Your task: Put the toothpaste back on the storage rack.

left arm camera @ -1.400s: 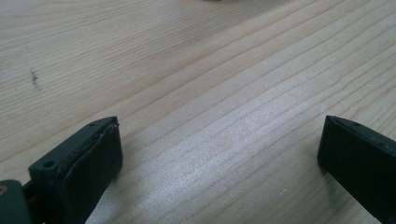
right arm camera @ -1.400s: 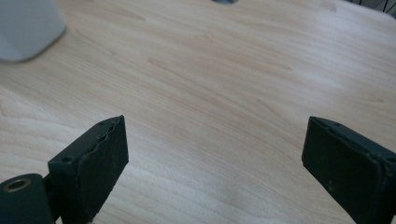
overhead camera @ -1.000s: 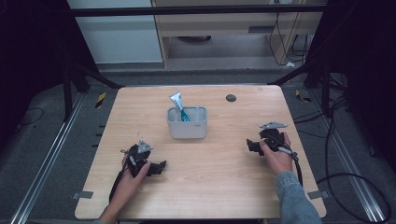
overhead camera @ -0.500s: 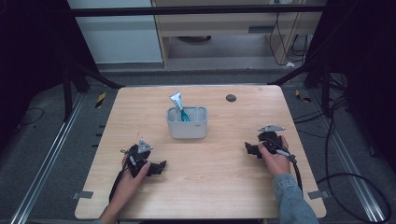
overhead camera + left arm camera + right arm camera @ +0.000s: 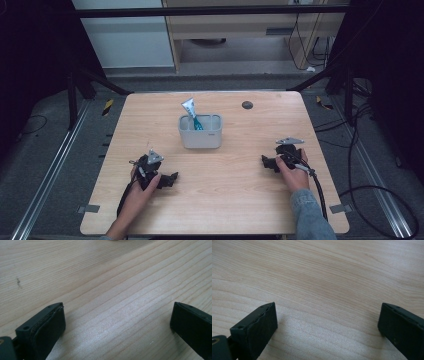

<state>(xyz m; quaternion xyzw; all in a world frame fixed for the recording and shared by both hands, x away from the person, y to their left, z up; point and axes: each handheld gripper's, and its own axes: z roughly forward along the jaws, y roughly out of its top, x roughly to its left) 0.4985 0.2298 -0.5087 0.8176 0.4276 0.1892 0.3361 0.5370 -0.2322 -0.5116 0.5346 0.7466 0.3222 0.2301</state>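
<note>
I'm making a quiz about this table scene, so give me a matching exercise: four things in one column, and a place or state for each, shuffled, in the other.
Things:
1. grey bin
2. tube
3. dark round spot
4. left tongs

Places or states:
A. on the far part of the table, right of the bin
B. near the table's middle
C. open, nothing between the jaws
D. sticking up out of the bin

Pairs: 1-B, 2-D, 3-A, 4-C

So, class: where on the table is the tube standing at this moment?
In the high view, the tube leans in the left compartment of the grey bin, mid-table toward the far edge, left of the dark disc.
</note>
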